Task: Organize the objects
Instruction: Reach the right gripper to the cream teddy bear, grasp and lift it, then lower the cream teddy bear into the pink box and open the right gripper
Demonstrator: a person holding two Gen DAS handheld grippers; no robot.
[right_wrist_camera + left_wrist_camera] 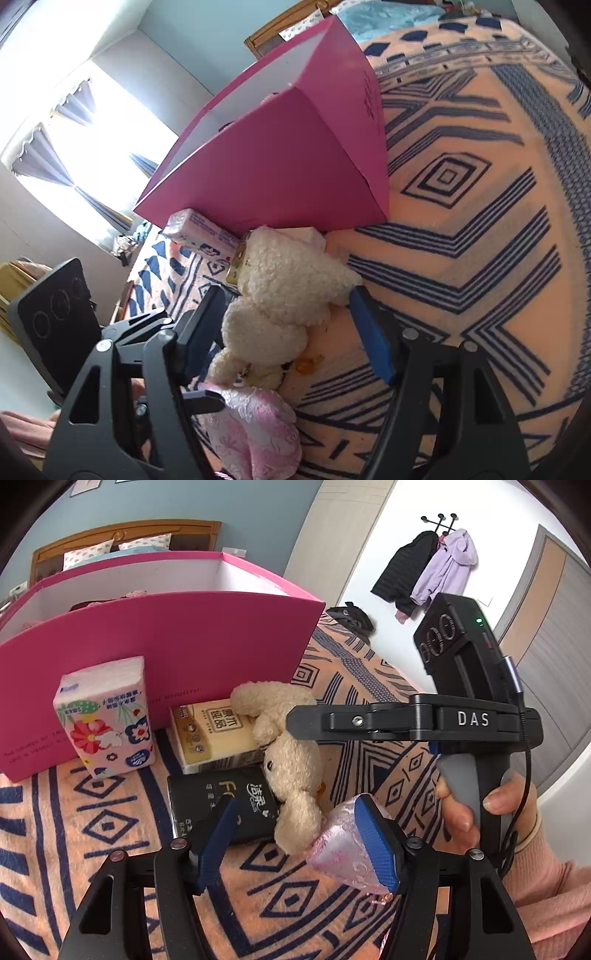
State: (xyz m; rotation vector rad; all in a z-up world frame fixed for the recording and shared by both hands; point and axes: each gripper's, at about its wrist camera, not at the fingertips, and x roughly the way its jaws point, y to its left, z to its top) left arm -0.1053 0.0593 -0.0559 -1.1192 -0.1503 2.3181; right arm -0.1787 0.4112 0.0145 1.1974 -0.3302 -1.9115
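A cream plush toy (288, 760) in a pink satin dress (347, 853) lies on the patterned blanket (110, 827) in front of a pink box (173, 657). My left gripper (295, 845) is open, its right pad touching the pink dress. My right gripper (288, 325) is open, its jaws on either side of the plush toy (284, 295); from the left wrist view I see its tip (314, 720) over the toy. A floral tissue pack (107, 716) stands upright. A yellow tissue pack (214, 734) and a black tissue pack (221, 805) lie flat beside the toy.
The pink box (280, 162) stands open at the top, with some items inside. Behind it are a wooden headboard (125, 535) and pillows. Jackets (428, 568) hang on a wall rack. A bright window (85, 147) is at the left. The blanket (480, 221) spreads right.
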